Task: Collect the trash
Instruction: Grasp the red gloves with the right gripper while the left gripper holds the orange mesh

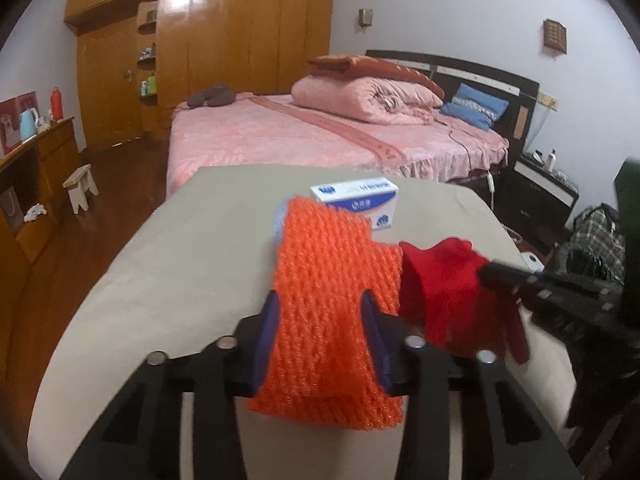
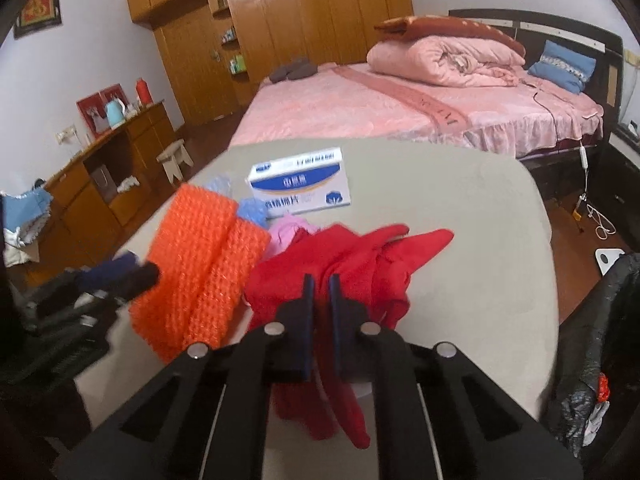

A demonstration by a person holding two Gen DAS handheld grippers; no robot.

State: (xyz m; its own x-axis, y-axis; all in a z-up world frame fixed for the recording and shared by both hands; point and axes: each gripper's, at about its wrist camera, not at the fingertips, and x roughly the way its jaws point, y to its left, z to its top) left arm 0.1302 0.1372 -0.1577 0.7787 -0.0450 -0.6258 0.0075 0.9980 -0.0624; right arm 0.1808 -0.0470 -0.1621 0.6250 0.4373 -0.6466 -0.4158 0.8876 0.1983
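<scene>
My left gripper (image 1: 320, 304) is shut on an orange foam net (image 1: 332, 292), held over the beige table (image 1: 180, 264). My right gripper (image 2: 321, 280) is shut on a crumpled red plastic bag (image 2: 352, 260) that hangs below the fingers. In the left wrist view the red bag (image 1: 444, 280) hangs beside the net, with the right gripper's fingers (image 1: 504, 274) on it. In the right wrist view the orange net (image 2: 204, 264) is at the left with the left gripper's fingertips (image 2: 132, 270) on it. Blue (image 2: 252, 210) and pink (image 2: 286, 232) scraps lie behind the net.
A white and blue box (image 2: 300, 186) stands on the table beyond the scraps; it also shows in the left wrist view (image 1: 356, 196). A black trash bag (image 2: 600, 340) hangs open at the table's right edge. A pink bed (image 1: 300, 136) lies behind, a wooden sideboard (image 2: 104, 184) at left.
</scene>
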